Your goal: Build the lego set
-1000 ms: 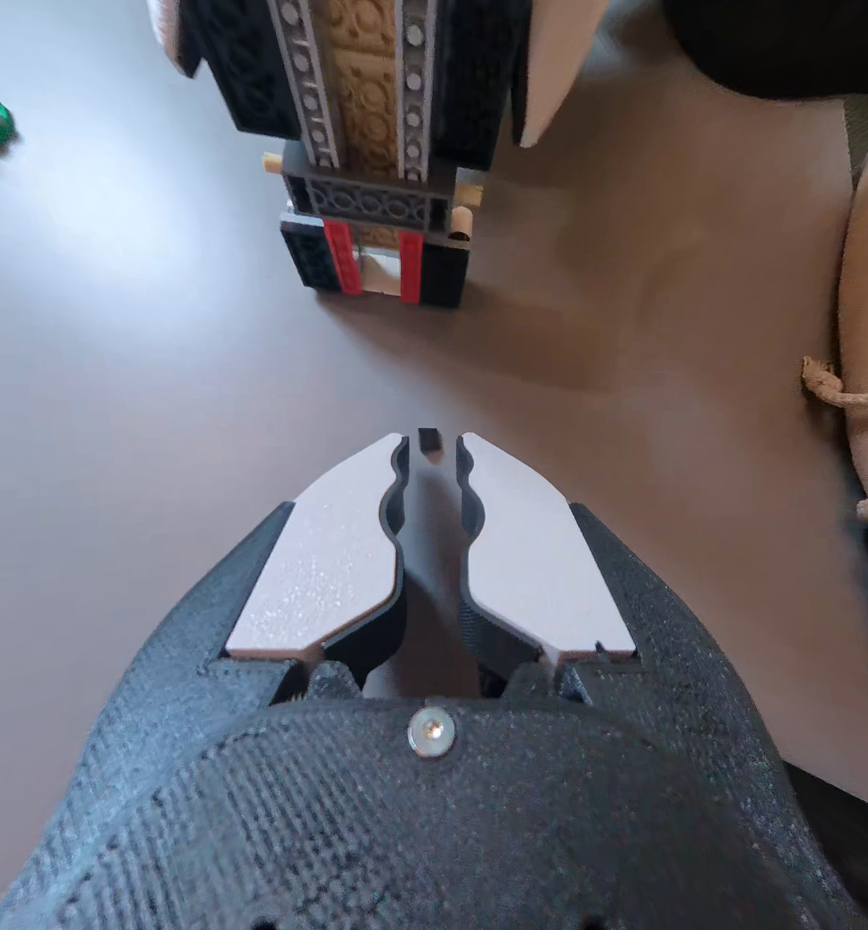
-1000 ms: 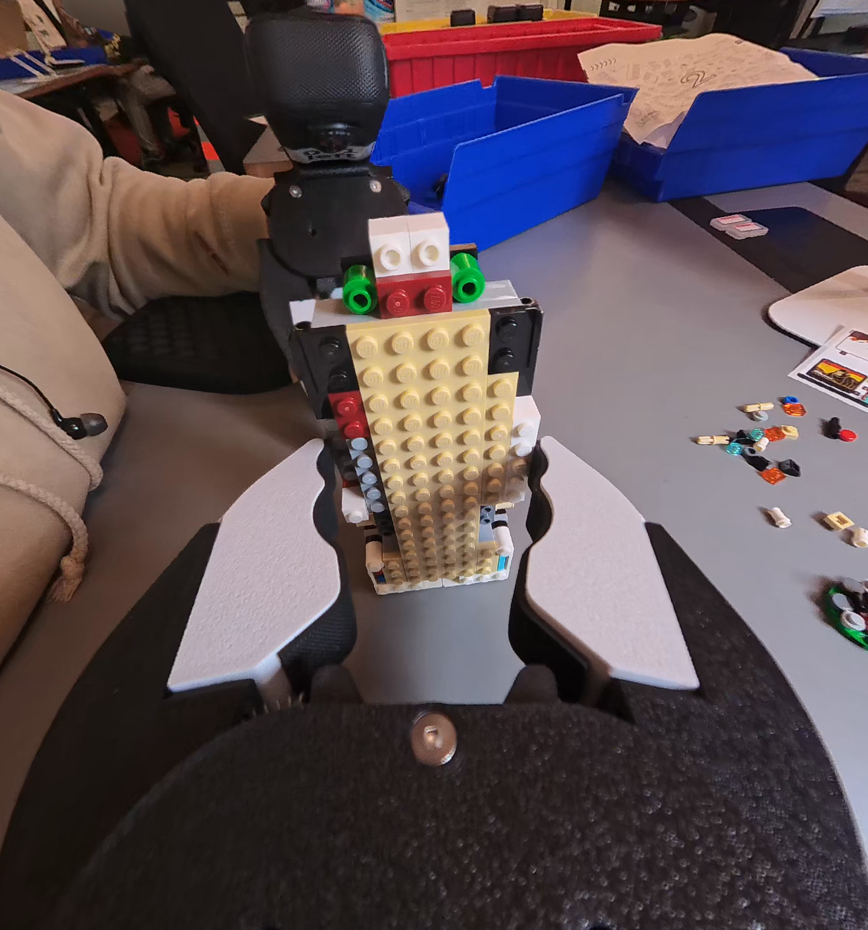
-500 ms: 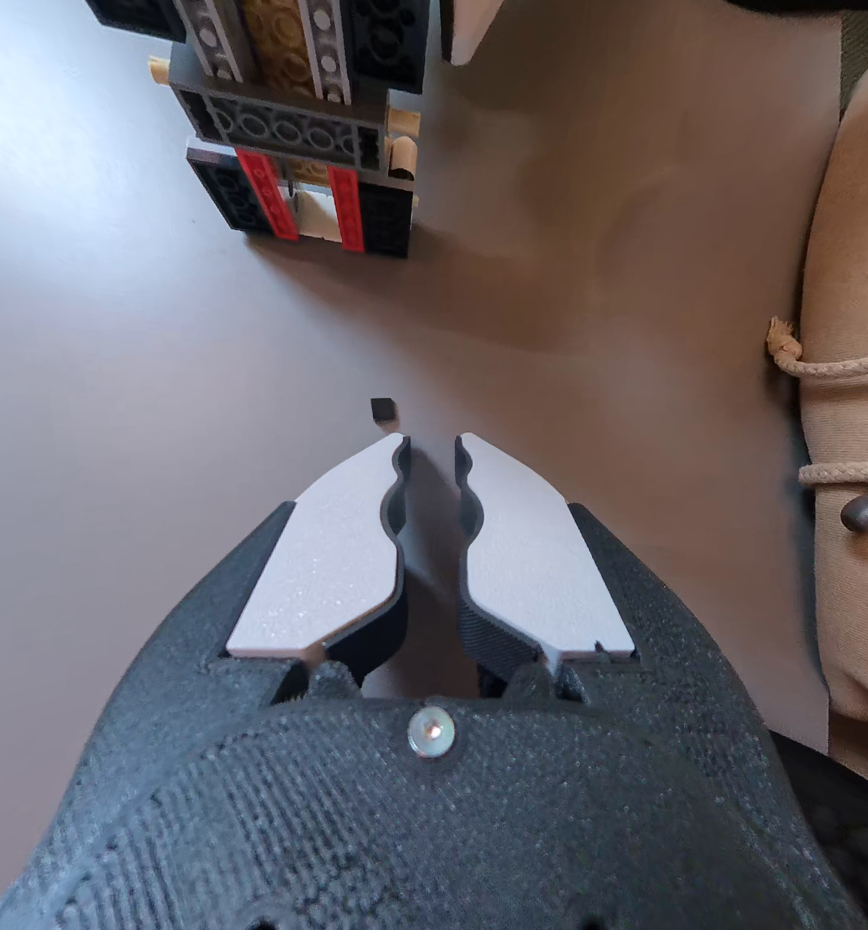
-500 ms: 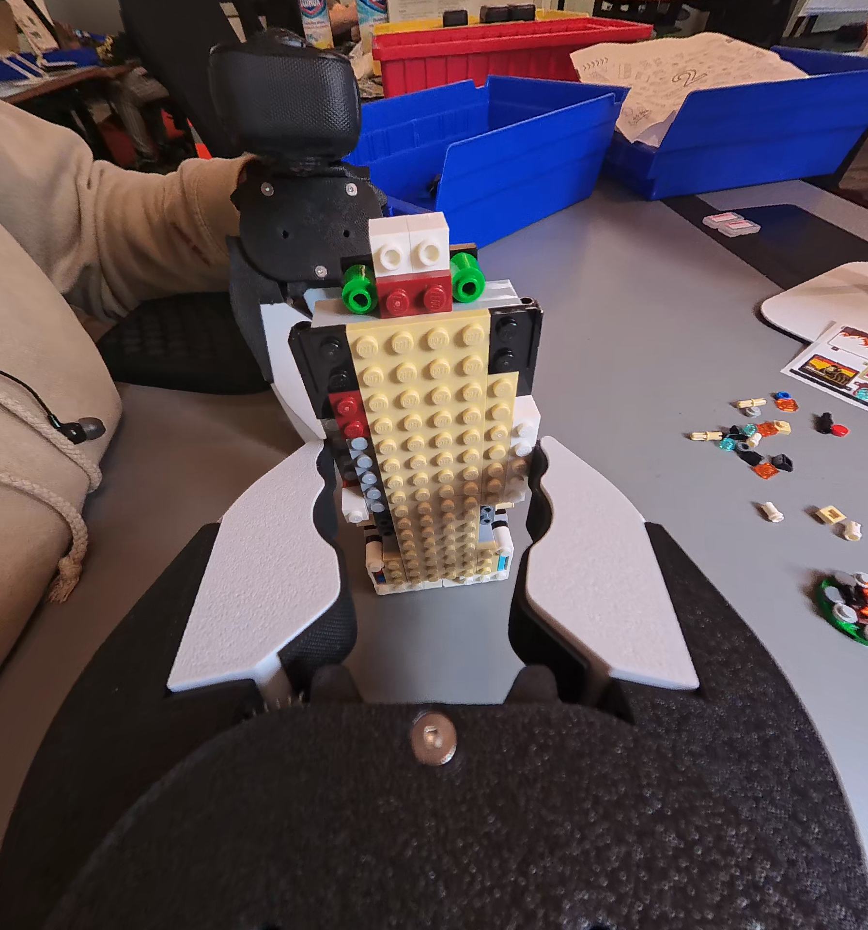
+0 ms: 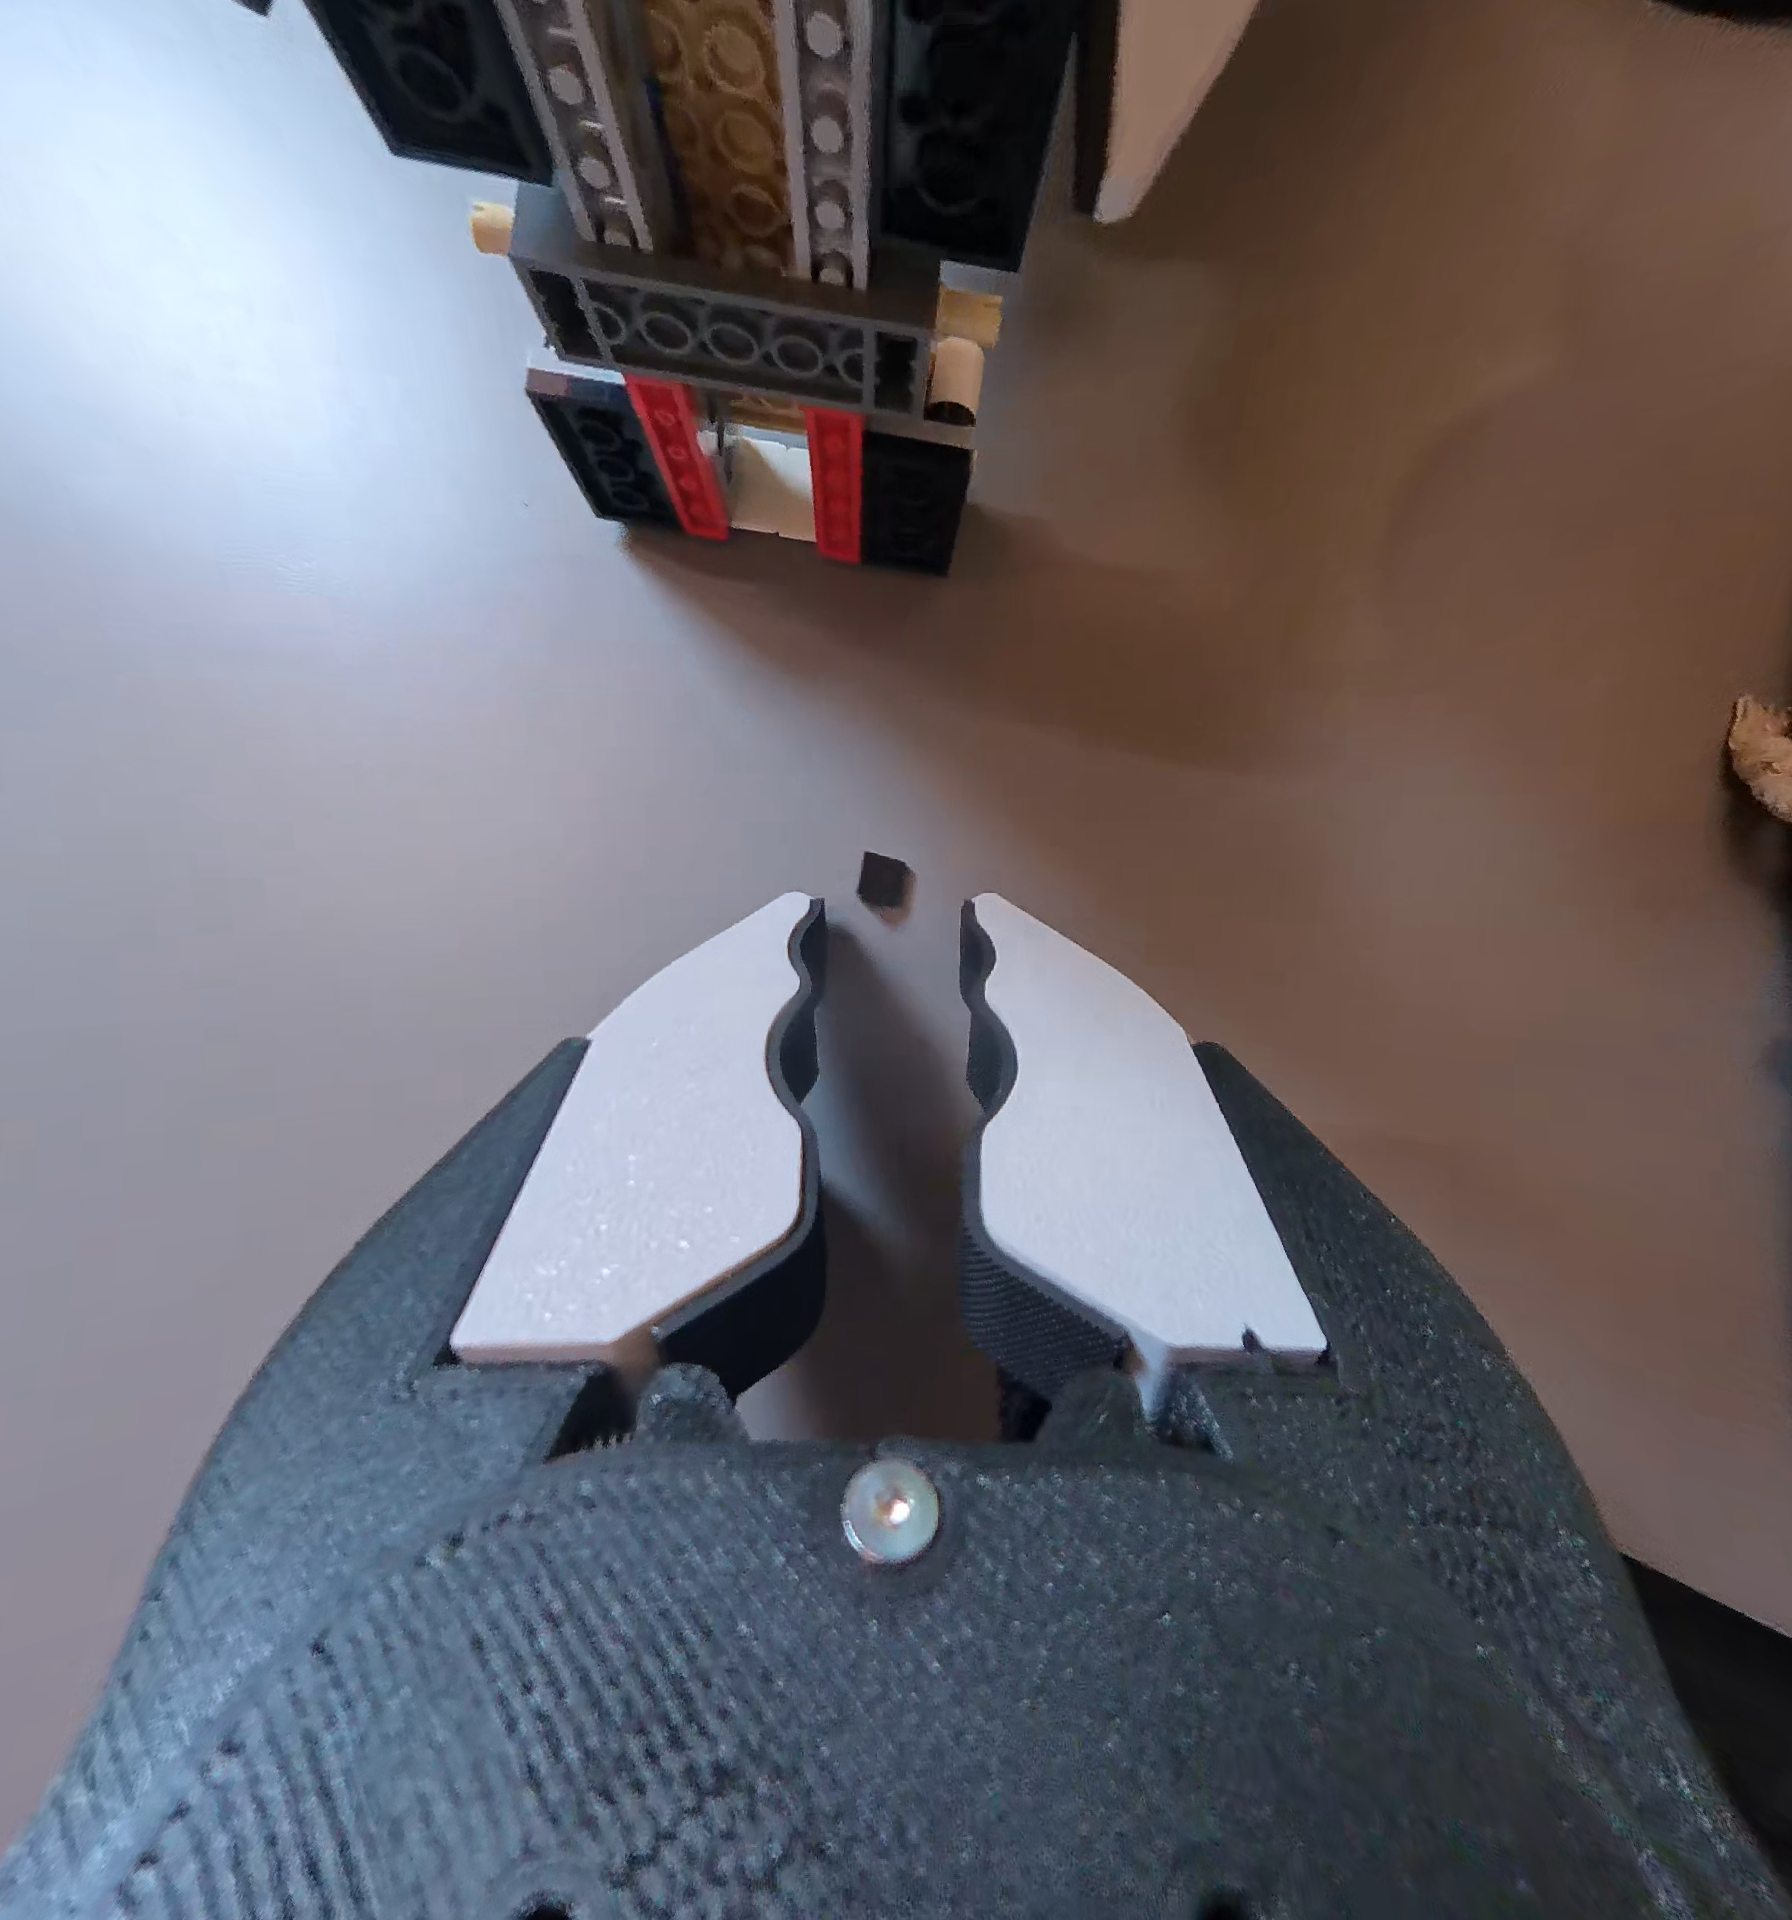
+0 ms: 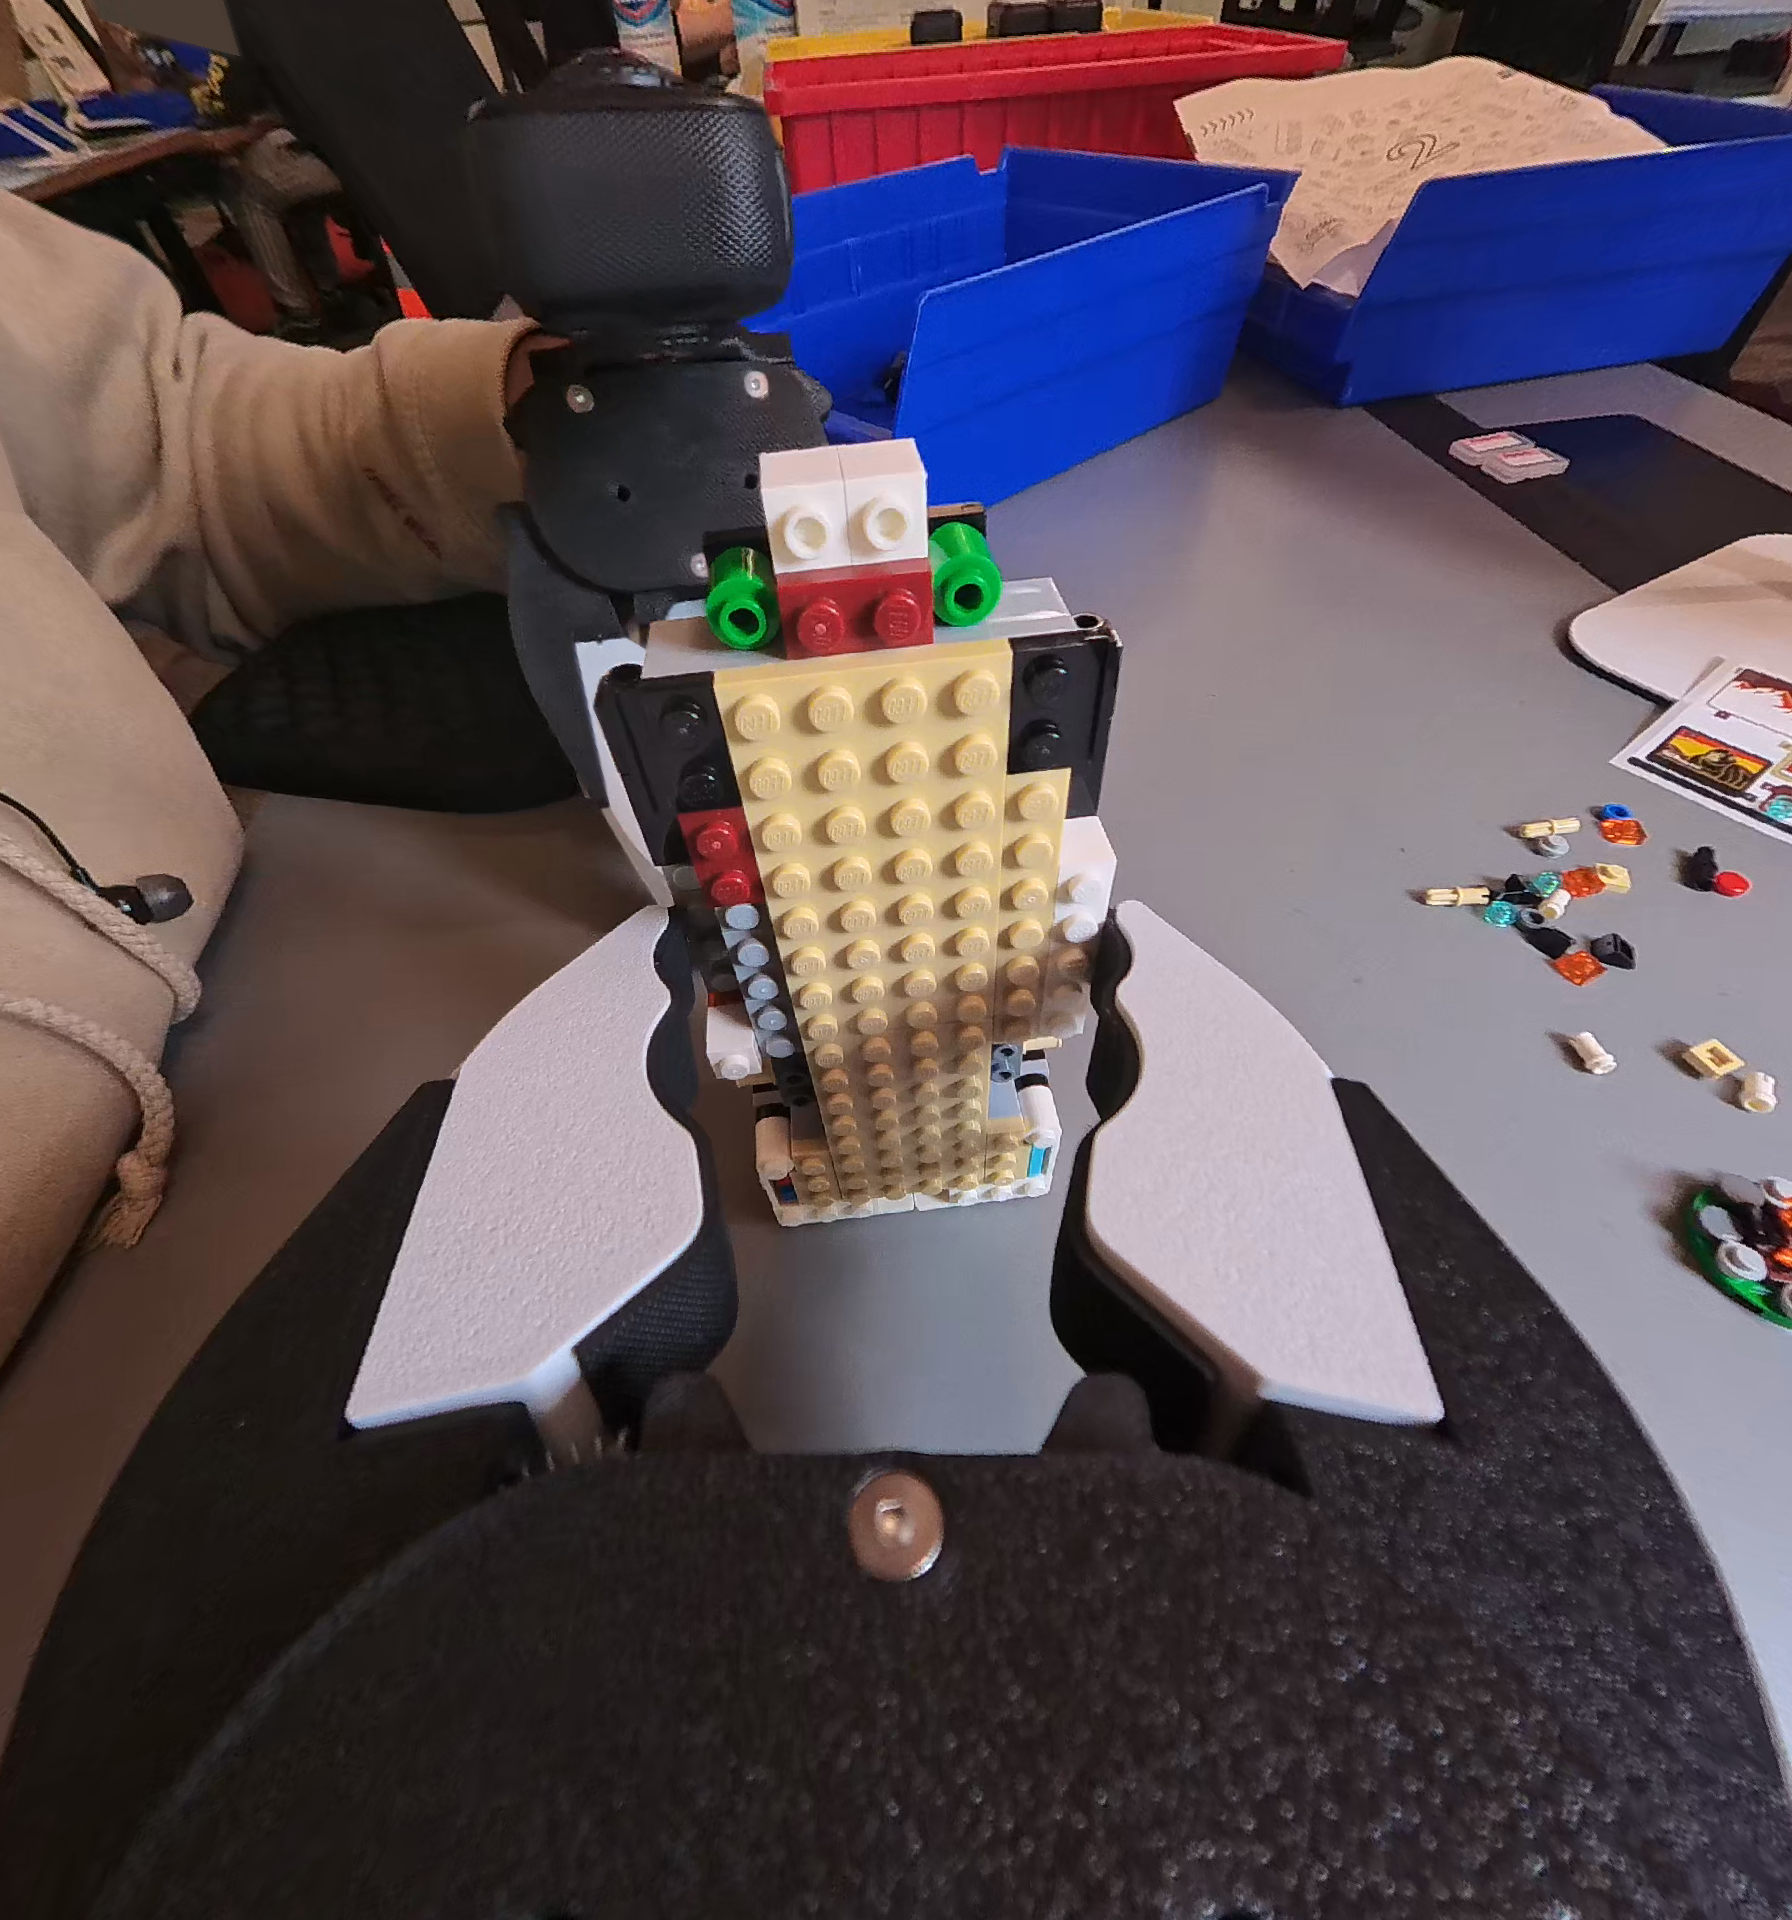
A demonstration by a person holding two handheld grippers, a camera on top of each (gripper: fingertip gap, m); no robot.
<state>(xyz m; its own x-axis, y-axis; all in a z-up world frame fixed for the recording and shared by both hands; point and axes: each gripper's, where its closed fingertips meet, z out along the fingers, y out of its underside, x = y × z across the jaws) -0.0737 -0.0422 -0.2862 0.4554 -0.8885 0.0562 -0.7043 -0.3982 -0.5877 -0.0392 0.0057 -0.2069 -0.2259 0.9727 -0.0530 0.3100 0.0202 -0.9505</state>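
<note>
Two grippers are under my hands. My left gripper (image 5: pixel 892 914) points down at the grey table (image 5: pixel 248 727), its fingers (image 5: pixel 705 1091) a little apart with nothing between them; a tiny black piece (image 5: pixel 884 886) lies on the table just past the tips, touching neither. My right gripper (image 6: pixel 892 945) is clamped on a tall brick model (image 6: pixel 892 883), tan-studded face toward me, both pads against its lower sides. The model stands upright on the table, far from the left gripper's tips. To the right lie scattered small bricks (image 6: pixel 1567 914), a green round plate (image 6: pixel 1775 1262) and a sticker sheet (image 6: pixel 1754 769). Blue bins (image 6: pixel 1079 312) sit far behind.
</note>
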